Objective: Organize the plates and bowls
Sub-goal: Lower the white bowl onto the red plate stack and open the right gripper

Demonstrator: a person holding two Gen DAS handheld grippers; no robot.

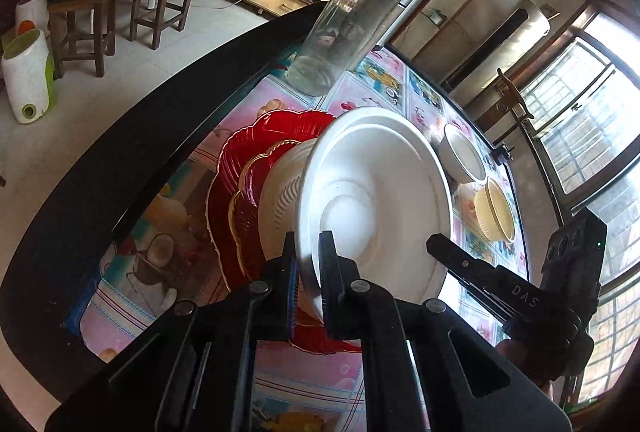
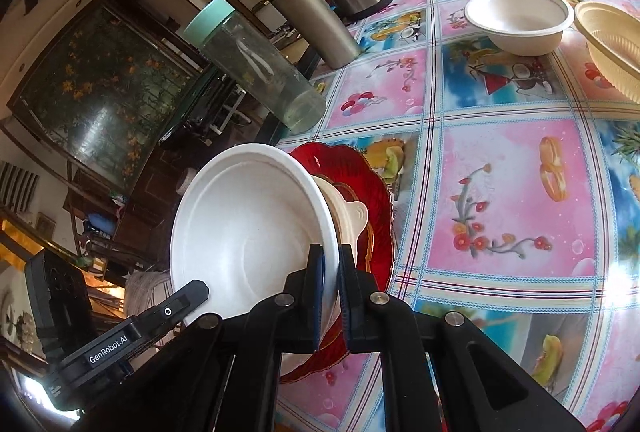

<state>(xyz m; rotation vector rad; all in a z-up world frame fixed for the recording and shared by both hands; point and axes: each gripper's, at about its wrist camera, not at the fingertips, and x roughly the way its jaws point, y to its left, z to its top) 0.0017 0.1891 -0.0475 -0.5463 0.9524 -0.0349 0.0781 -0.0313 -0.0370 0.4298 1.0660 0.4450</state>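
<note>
White and wide, the plate [image 1: 372,192] sits atop a ribbed cream bowl [image 1: 280,192] stacked on red plates [image 1: 256,136]. Your left gripper [image 1: 308,272] and right gripper [image 2: 330,272] each clamp its rim from opposite sides; two more bowls [image 2: 520,20] stand well apart.

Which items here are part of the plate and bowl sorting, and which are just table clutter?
Part of the job:
- large white bowl, held at its rim by both grippers
- ribbed cream bowl beneath it
- red plates
- small white bowl
- cream bowl

Lying about:
- clear bottle with green lid
- two steel flasks
</note>
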